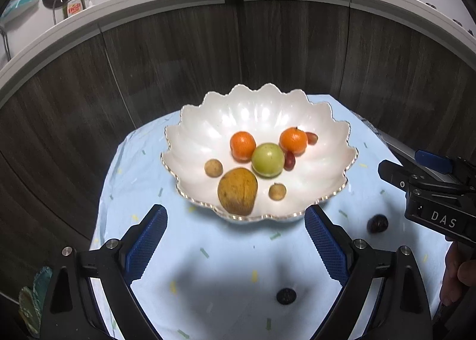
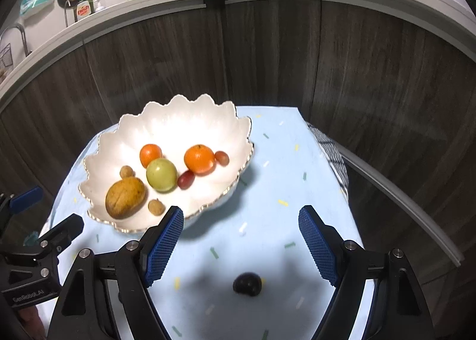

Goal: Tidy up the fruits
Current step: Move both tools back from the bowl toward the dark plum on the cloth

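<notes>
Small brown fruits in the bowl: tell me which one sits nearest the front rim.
The small brown fruit right of the large brown fruit; the other small one lies farther back, to its left.

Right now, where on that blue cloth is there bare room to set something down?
Right of the bowl, toward the checked towel, the blue cloth is bare. The near strip is crowded: two dark fruits and both open grippers.
</notes>
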A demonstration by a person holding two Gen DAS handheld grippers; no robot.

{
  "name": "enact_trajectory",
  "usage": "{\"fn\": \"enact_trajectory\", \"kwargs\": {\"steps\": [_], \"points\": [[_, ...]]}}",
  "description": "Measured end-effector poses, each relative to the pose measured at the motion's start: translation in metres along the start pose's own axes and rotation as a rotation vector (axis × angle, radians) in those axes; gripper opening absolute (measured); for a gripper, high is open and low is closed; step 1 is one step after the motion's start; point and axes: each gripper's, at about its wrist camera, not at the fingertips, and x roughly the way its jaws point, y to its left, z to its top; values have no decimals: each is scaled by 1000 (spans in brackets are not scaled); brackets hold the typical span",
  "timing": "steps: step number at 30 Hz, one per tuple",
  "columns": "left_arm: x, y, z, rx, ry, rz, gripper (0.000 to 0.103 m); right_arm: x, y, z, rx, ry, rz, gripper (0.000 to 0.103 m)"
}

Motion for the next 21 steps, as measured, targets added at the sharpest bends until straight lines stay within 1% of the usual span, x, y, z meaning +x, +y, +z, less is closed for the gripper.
{"fn": "enact_trajectory", "kwargs": {"steps": [4, 8, 17, 21], "points": [[-1, -3, -11, -1, 2, -1, 95, -2, 0, -10, -8, -1, -3, 80], [0, -9, -23, 11, 20, -13, 88, -2, -1, -21, -21, -1, -5, 80], [1, -19, -48, -4, 16, -14, 86, 5, -9, -42, -29, 17, -13, 80], [3, -26, -62, 7, 12, -11, 86, 7, -10, -50, -45, 14, -20, 80]]}}
